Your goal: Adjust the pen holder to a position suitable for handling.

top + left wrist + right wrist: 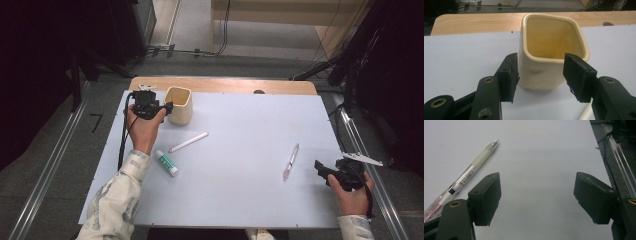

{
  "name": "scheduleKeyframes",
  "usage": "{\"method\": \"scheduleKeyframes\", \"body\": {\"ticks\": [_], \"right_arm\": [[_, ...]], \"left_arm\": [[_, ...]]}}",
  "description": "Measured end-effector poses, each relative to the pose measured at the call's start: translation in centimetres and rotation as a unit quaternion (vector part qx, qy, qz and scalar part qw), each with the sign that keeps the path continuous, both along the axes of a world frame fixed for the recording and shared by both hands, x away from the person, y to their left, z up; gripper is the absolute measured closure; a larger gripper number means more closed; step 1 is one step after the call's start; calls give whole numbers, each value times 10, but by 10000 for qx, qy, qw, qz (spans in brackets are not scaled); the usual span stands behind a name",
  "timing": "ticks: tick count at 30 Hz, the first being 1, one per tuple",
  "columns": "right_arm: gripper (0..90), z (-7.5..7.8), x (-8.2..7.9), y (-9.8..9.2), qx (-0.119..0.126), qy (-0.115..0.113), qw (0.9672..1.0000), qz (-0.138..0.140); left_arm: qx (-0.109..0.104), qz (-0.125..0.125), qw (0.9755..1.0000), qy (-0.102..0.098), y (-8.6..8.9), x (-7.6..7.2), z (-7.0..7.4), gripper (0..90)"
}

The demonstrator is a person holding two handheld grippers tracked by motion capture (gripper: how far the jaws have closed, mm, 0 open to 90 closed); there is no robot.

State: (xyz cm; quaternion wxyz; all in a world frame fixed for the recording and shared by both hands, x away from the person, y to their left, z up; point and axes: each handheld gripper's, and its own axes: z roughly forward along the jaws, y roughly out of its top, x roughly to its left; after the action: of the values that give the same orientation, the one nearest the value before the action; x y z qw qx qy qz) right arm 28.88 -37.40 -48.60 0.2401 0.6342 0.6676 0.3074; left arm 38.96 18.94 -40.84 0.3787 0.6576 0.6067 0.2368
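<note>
Left gripper (167,107) is sitting at the far left of the white table (250,200), jaws partly apart and straddling the near wall of the cream cup (541,67). In the left gripper view one pad is lying just beside the cup's outer left face and the other is hanging at the rim corner with a sliver of gap, so nothing is being squeezed. The cup is standing upright, touching nothing else. Nearer the person than this gripper, a white pen (188,142) and a green-capped tube (166,162) are lying flat, well apart from the cup. Beyond the cup, the wooden table edge (474,22) is running close by.

Bare white surface is stretching across the middle toward the right.

A clear pen (461,178) is lying just left of the right gripper (536,195), its tip pointing away from it. That gripper's jaws are standing wide and holding nothing. To their right the table edge and a metal rail (621,167) are sitting near.
</note>
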Motion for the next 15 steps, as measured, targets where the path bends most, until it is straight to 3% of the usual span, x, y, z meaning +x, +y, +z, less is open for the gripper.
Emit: {"method": "scheduleKeyframes", "body": {"ticks": [15], "right_arm": [[207, 0, 0, 1, -1, 7, 10000, -1]], "left_arm": [[67, 25, 10000, 22, -3, -11, -5, 277]]}}
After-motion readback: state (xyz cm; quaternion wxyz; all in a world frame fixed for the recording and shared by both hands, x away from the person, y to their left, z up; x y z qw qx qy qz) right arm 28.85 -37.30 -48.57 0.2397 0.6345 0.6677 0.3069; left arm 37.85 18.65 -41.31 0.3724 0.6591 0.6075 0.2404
